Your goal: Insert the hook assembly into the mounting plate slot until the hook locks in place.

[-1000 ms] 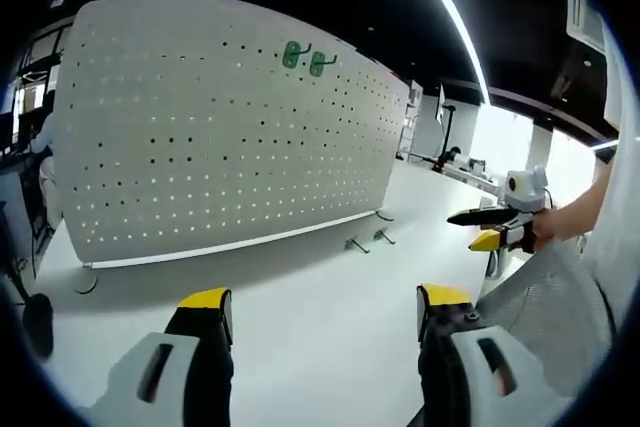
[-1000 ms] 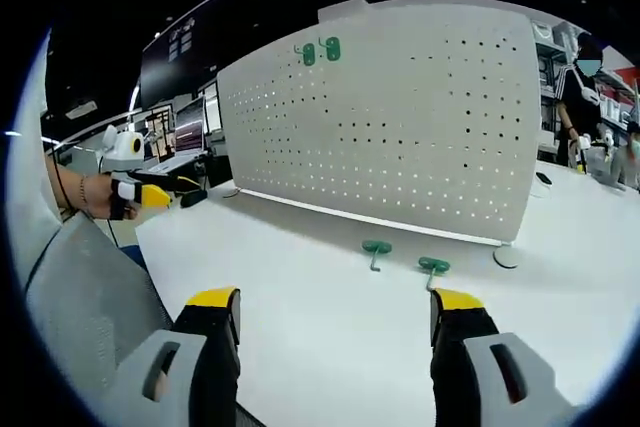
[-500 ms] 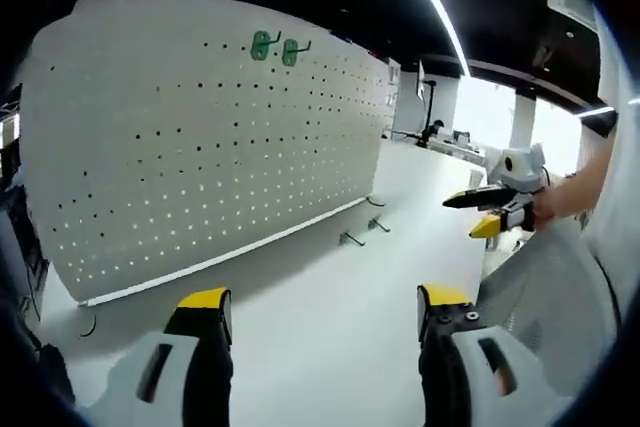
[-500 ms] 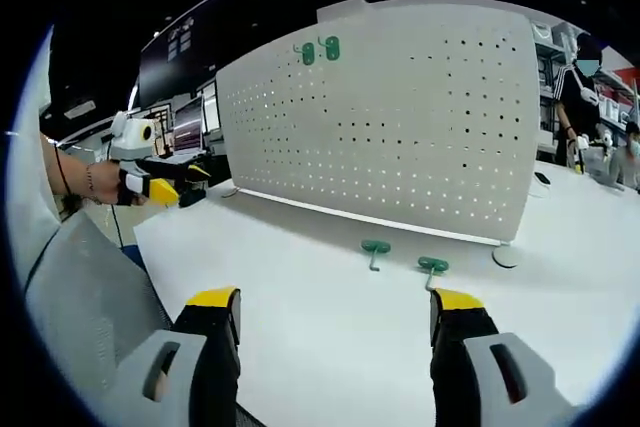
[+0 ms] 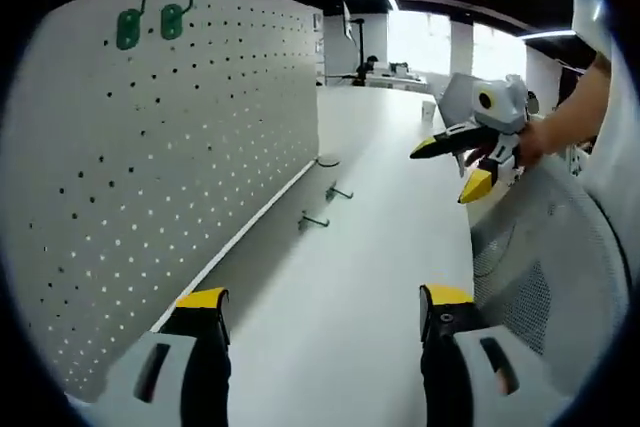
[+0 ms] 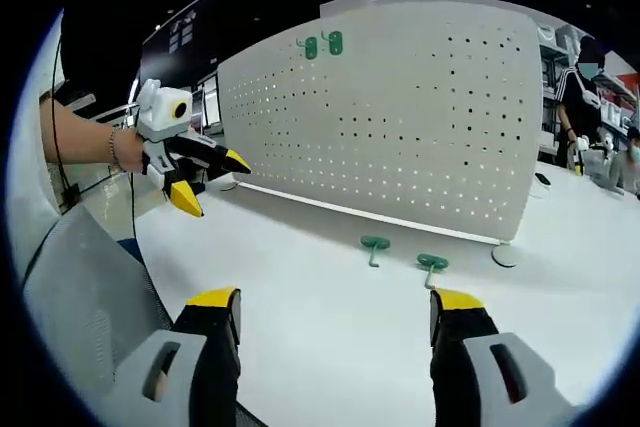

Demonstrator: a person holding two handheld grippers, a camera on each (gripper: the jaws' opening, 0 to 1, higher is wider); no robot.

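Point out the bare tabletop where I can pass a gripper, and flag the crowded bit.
Bare white table runs between the right gripper and the two loose green hooks. More lies open toward the left gripper. The strip at the pegboard foot, where those hooks lie, is crowded.

No text, label, brand, number or sign can be read in either view. In the right gripper view a dark wall panel [image 6: 183, 32] at the far left, behind the white pegboard [image 6: 400, 117], carries rows of small light marks, and a lit monitor [image 6: 210, 105] stands below it, but both are too small and blurred to make out any words.
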